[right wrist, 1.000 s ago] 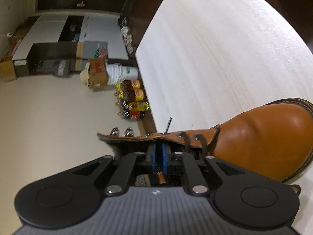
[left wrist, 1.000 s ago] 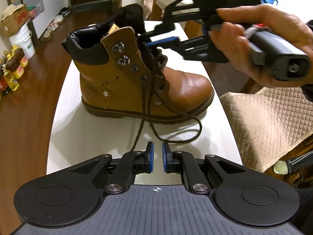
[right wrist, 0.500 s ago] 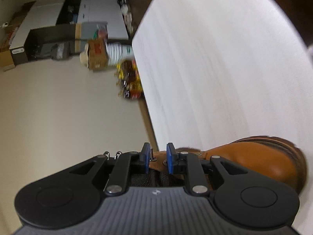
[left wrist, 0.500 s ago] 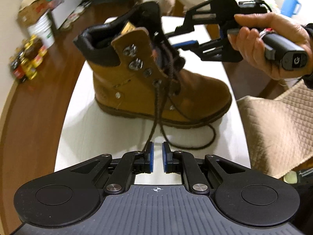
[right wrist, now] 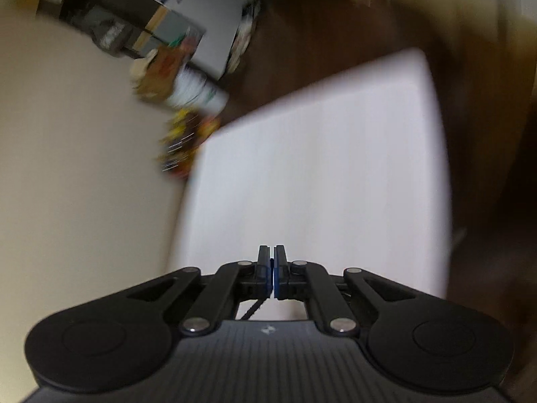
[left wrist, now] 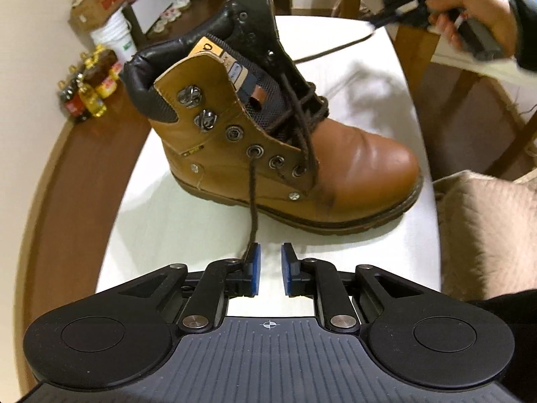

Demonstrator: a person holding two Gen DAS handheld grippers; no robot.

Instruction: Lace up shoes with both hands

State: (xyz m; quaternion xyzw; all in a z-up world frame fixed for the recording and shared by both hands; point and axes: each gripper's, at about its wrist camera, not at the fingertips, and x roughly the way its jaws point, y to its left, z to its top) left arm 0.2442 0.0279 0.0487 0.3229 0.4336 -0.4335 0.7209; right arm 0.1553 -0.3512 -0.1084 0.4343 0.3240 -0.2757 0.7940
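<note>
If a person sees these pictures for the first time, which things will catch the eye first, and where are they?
The tan boot stands in the middle of the white table, its dark lace running down toward the open left gripper. At the upper right, the right gripper in a hand pulls the other lace end taut, away from the boot.

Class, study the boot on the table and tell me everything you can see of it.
The boot is a tan, leather-looking ankle boot with a dark padded collar, metal hooks and eyelets and a dark ridged sole. It stands upright on the white table, toe to the right, tongue open. Its brown lace is only partly threaded: one end runs down beside the open left tool; the other stretches towards the right tool.
</note>
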